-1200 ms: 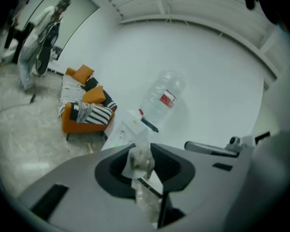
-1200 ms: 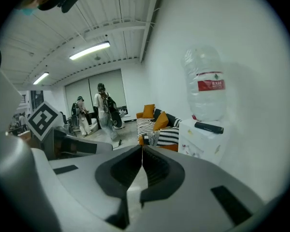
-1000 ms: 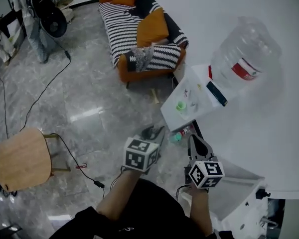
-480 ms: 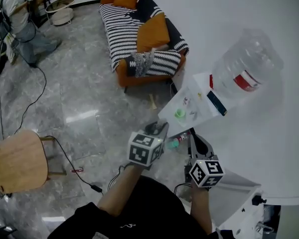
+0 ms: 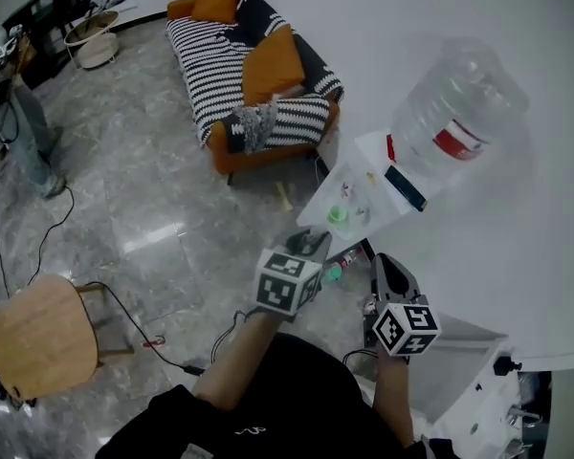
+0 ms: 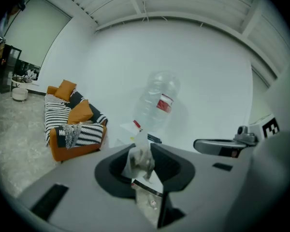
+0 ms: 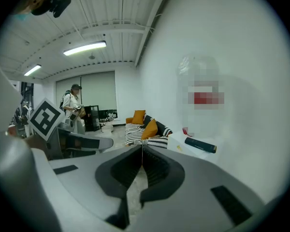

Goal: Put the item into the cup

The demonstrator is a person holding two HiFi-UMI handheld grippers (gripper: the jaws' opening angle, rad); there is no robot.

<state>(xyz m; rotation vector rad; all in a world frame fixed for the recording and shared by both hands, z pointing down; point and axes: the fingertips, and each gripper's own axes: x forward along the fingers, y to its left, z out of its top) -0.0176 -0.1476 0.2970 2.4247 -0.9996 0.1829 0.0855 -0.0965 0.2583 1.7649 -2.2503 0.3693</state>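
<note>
My left gripper [image 5: 311, 246] is shut on a small clear plastic packet [image 6: 141, 159] with something brownish inside; the packet stands upright between the jaws. It hovers just short of a white dispenser top [image 5: 359, 175]. On that top sits a small green cup [image 5: 338, 215]. My right gripper [image 5: 383, 264] is beside the left one, to its right, with its jaws shut and nothing between them [image 7: 141, 147]. The packet is too small to make out in the head view.
A big clear water bottle [image 5: 456, 113] stands on the dispenser, and a dark flat bar [image 5: 404, 187] lies beside it. A striped sofa [image 5: 249, 75] stands behind. A wooden stool [image 5: 38, 338] and cables [image 5: 124, 304] are at the left. A person [image 7: 72, 105] stands far off.
Both grippers have edged a little closer to the dispenser top, the left one more. The person at the back has moved left.
</note>
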